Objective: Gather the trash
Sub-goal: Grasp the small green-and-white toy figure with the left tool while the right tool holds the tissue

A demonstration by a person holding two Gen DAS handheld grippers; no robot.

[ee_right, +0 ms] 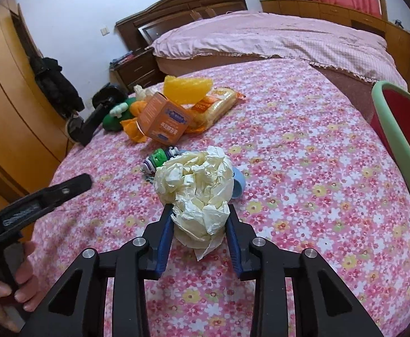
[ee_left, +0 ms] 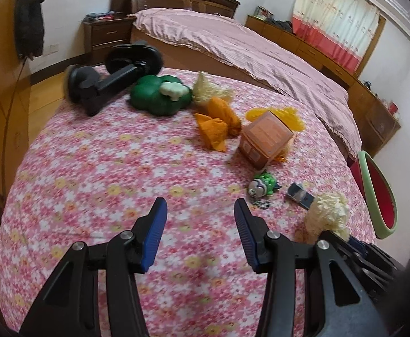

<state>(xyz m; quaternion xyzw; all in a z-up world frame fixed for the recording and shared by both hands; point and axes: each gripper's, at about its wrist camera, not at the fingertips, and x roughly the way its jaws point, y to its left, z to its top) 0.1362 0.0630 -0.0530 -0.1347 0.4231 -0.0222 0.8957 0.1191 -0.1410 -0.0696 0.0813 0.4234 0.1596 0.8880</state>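
Observation:
My right gripper (ee_right: 199, 209) is shut on a crumpled cream paper ball (ee_right: 196, 188), its blue pads (ee_right: 165, 233) pressed against both sides, just above the flowered pink sheet (ee_right: 317, 196). In the left wrist view the same ball (ee_left: 327, 214) shows at the lower right. My left gripper (ee_left: 199, 202) stands open over bare sheet with nothing between its fingers. More litter lies beyond: an orange carton (ee_left: 265, 137), crumpled orange paper (ee_left: 219, 123), yellow foam netting (ee_left: 286, 116), another cream wad (ee_left: 207, 90) and a snack packet (ee_right: 216, 106).
A red bin with a pale green rim (ee_left: 373, 191) stands off the sheet's right edge. On the sheet lie a green toy (ee_left: 160, 95), a small green-and-white toy (ee_left: 262, 185), a blue item (ee_left: 299, 193) and a black stand (ee_left: 112, 75). A hand (ee_right: 8, 286) holds the left gripper.

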